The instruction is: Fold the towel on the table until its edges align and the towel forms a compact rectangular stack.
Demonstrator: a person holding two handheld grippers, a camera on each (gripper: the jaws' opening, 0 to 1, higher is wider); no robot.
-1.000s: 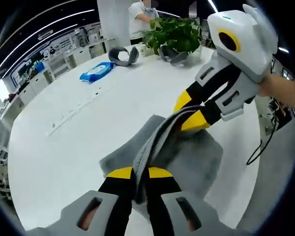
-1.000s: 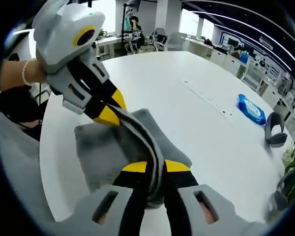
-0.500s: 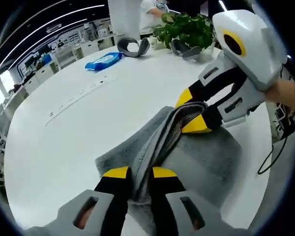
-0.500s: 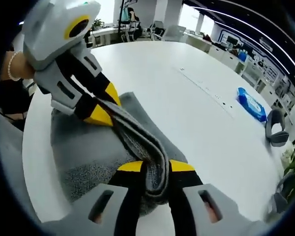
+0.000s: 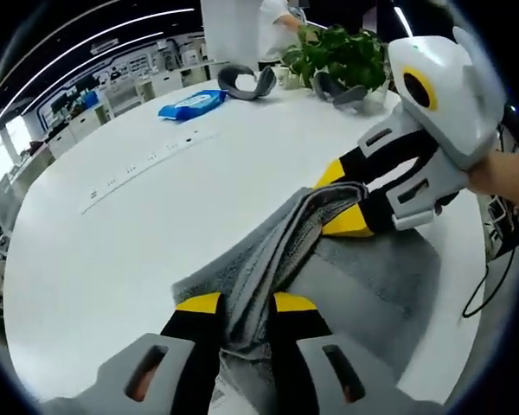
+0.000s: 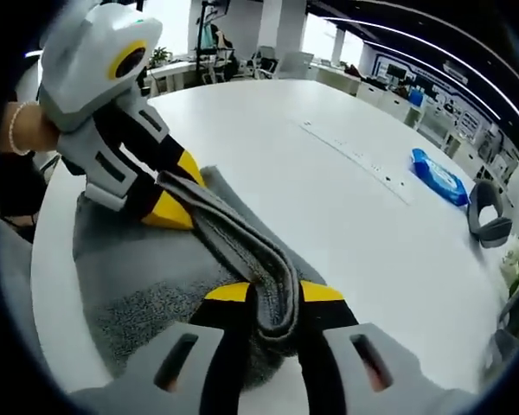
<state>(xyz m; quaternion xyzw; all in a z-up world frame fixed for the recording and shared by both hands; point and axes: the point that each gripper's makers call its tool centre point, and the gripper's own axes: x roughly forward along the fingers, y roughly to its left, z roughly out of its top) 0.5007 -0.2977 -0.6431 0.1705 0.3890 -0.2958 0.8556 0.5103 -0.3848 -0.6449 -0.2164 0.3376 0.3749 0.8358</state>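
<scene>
On white table [image 5: 95, 259], both grippers [image 5: 242, 304] [image 6: 272, 294] clamped on grey towel [image 5: 363, 285], potted plant [image 5: 337, 54] clear in left gripper view.

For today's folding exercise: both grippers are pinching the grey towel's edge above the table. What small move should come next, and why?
Probably carry the pinched edge across and lower it onto the flat part of the towel. The left gripper and right gripper each clamp the raised fold, stretched between them, while the rest lies flat on the table.

**Grey towel pinched along its fold**

My grey towel [image 5: 363, 285] lies partly flat on the white table, its fuzzy lower layer spread out. A doubled edge rises from it as a taut ridge [image 6: 242, 246], bunched where each end is pinched.
</scene>
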